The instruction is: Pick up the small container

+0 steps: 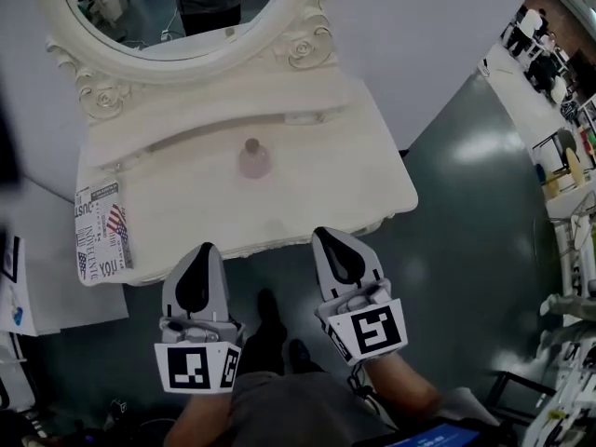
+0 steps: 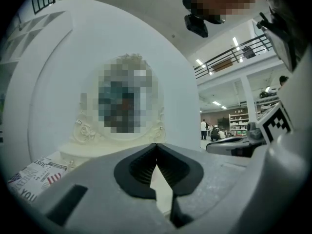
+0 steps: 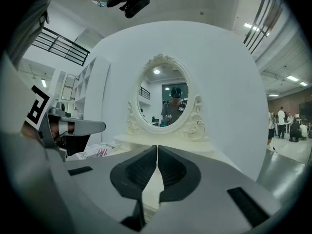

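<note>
Cream vanity (image 1: 358, 170) w/ mirror (image 1: 140, 17), grey floor (image 1: 475, 277)

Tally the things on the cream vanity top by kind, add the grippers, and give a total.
Small pink rounded container with a cap: 1
Flat item printed with newsprint and a flag: 1
Grey grippers, left gripper and right gripper, both shut: 2
Total: 4

Jaws of right gripper (image 3: 157, 147) seen pressed together, nothing held between. Oval mirror (image 3: 163, 99) in carved cream frame set at back edge of dressing table (image 3: 146, 140). Printed box (image 3: 95, 152) laid near table's left edge. Left gripper (image 3: 73, 127) seen further left.
</note>
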{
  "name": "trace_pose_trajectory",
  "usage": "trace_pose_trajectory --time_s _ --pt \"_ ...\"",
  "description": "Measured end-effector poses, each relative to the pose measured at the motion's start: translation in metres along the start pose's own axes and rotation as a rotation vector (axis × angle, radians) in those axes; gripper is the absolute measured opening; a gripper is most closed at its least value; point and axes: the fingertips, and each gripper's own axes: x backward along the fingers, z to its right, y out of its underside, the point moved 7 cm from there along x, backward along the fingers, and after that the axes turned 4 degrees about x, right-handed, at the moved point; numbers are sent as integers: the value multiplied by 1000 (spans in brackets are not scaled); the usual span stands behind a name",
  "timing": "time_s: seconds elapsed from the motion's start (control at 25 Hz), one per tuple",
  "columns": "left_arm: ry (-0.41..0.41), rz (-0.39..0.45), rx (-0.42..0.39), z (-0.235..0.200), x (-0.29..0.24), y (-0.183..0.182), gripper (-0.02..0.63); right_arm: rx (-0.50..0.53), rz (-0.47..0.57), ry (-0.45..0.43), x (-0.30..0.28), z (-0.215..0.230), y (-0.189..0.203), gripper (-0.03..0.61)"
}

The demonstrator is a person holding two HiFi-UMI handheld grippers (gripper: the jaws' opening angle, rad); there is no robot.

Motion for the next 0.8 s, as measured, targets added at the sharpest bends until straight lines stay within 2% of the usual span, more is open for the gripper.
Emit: trace_pose_trajectory --time_s 0.4,0.8 --pt "47 -16 14 -50 -71 -4 12 23 -13 40 -77 15 -20 14" --pt "112 24 15 -60 -117 -19 12 68 43 72 -107 32 -59 14"
